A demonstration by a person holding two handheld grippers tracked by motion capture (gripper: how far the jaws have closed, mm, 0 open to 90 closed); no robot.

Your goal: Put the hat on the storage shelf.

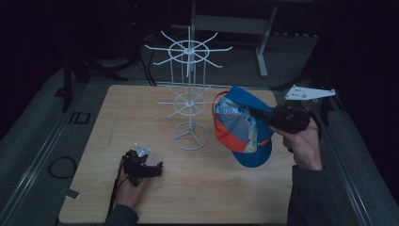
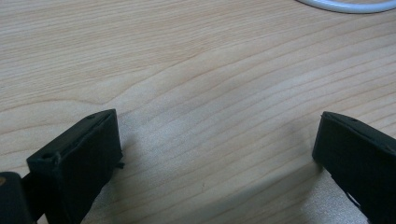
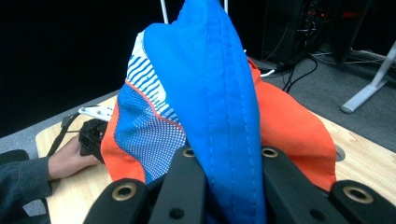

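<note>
Wooden table (image 1: 197, 174), cap (image 1: 242, 125) in right hand-held gripper (image 1: 263, 115)

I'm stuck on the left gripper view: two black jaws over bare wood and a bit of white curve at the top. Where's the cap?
Observer: The cap is held in the air by the right gripper, to the right of the white wire rack.
Operator: Is the grip solid?
Observer: In the right gripper view its jaws are closed on a blue fold of the cap.
Operator: And that white curve I see?
Observer: It is the rack's round base ring, standing on the table ahead of the left gripper.
Operator: Anything on the rack's hooks?
Observer: No, all of them are bare.
</note>
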